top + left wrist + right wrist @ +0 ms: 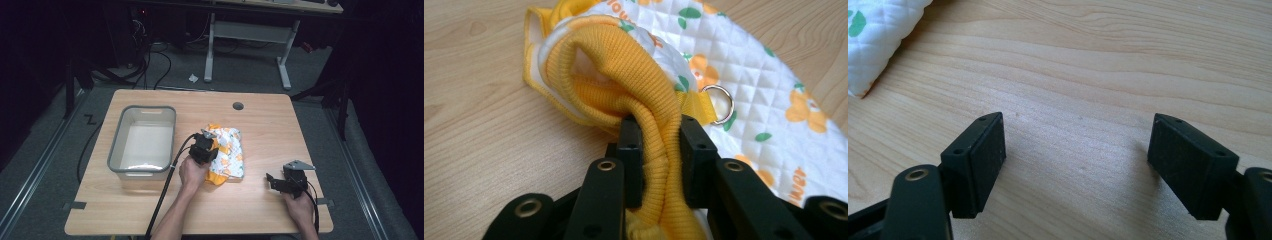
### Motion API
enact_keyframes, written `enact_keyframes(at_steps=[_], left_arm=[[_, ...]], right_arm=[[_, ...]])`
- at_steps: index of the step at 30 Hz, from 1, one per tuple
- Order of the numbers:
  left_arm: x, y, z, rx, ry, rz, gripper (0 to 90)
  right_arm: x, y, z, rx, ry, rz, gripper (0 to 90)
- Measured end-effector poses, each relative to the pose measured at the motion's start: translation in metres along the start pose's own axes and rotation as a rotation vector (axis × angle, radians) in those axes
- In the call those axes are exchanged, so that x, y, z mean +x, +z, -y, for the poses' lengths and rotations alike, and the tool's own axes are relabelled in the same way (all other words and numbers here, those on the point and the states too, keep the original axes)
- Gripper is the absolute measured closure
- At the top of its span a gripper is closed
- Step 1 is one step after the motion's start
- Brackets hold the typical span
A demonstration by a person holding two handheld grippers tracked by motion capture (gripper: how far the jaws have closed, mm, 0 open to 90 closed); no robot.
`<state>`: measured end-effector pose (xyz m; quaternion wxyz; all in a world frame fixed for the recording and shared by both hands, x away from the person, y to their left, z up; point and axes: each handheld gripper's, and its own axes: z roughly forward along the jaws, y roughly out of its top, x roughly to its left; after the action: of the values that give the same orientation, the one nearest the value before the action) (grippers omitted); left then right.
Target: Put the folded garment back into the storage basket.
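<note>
Left tool (658, 150) pinches the garment's (228, 152) yellow cuff (624, 75); garment runs twelve to six; right tool (1075, 160) gapes wide over bare bench (260, 210)

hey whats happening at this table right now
A person works at a wooden table with a gripper in each hand. The left gripper is shut on the yellow ribbed cuff of a quilted white garment with orange flowers, which lies mid-table. The right gripper hangs open over bare wood. A grey plastic bin sits to the left, apparently empty.
</note>
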<state>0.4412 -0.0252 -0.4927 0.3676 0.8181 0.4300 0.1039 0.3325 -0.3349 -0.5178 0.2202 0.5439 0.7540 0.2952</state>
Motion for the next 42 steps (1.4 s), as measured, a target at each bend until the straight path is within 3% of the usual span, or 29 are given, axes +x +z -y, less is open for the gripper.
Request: enact_keyframes(at_steps=[21, 26, 32, 42], left_arm=[[0.001, -0.043, -0.009, -0.121, -0.035, 0.116, 77.0], [0.000, -0.051, -0.010, -0.136, -0.031, 0.131, 77.2], [-0.001, -0.060, -0.010, -0.143, -0.011, 0.120, 77.5], [0.003, -0.078, -0.010, -0.174, -0.015, 0.137, 77.6]], right_arm=[[0.000, 0.000, 0.000, 0.000, 0.001, 0.000, 23.2], [0.000, 0.000, 0.000, 0.000, 0.001, 0.000, 23.2], [0.000, 0.000, 0.000, 0.000, 0.001, 0.000, 23.2], [0.000, 0.000, 0.000, 0.000, 0.001, 0.000, 23.2]])
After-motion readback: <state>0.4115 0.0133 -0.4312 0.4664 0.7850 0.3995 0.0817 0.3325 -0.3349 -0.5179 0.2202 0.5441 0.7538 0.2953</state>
